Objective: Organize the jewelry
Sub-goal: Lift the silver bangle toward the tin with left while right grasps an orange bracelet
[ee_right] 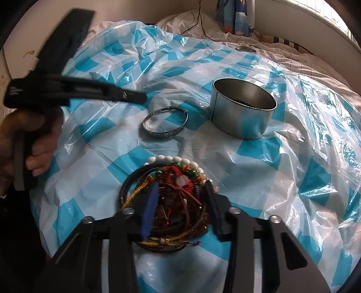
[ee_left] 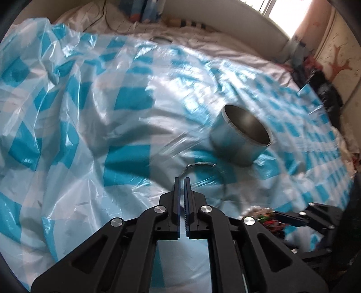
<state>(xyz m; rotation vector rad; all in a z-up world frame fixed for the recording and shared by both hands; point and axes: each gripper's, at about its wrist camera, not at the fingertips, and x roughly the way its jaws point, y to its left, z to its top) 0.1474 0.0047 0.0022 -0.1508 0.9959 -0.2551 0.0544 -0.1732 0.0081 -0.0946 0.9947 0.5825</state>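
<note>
Because the tangled bracelet pile looks soft, light and snag-prone, the right gripper, fingers wide astride it, should pinch one cord, while the left gripper hangs nearly closed and empty.

Lit by daylight from a window at upper right, blown out to white in both views. Strong fisheye curvature with a dark vignette around the frame edges. Specular glare across the wrinkled blue-and-white plastic sheet, brightest toward the window side. Soft shadows in the folds and beneath the metal tin. Left wrist view motion-blurred toward the right and around the tin; nearer folds at left sharper. Right wrist view sharp at centre, with the left gripper smeared by motion and the right gripper fingertips softened by closeness.
</note>
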